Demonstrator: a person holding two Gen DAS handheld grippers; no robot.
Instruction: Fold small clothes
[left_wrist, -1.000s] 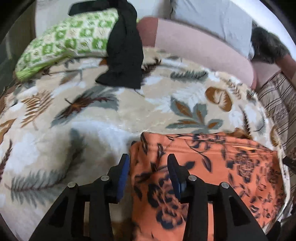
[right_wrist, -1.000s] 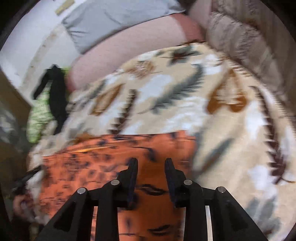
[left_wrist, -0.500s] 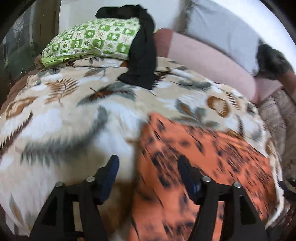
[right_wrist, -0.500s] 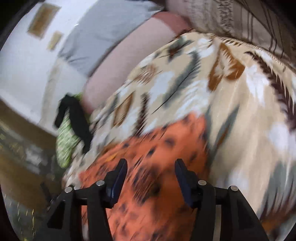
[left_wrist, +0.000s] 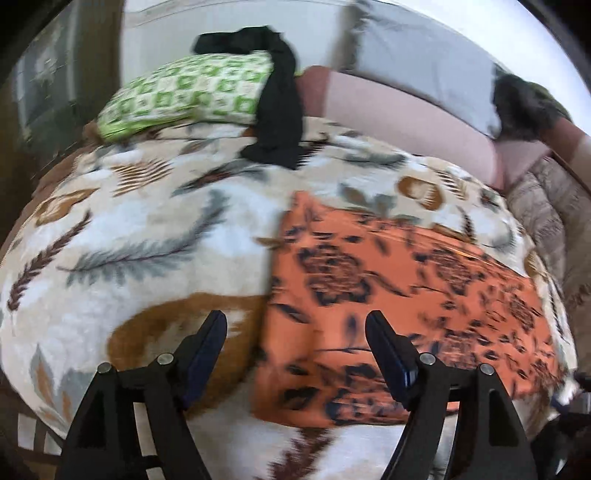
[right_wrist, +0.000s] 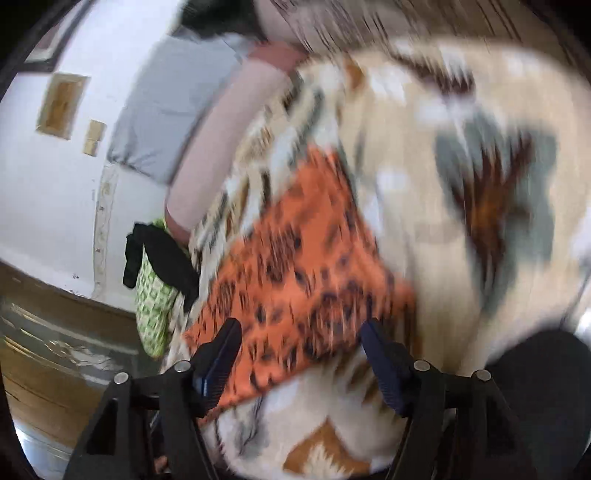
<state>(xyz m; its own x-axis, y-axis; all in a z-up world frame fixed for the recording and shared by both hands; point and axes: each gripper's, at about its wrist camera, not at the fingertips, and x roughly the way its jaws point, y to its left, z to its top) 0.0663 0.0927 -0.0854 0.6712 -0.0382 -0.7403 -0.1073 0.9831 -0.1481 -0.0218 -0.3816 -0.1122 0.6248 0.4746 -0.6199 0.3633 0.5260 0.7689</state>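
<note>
Here, no writing shows on the orange floral garment or blanket.

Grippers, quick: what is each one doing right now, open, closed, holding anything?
Left gripper: open, jaws just opened, holding nothing, above the orange floral garment.
Right gripper: open, jaws just opened, holding nothing.

One orange floral garment, one black garment, one green pillow, one blanket.

A white wall and what looks like wooden floor border the leaf-patterned bed.
</note>
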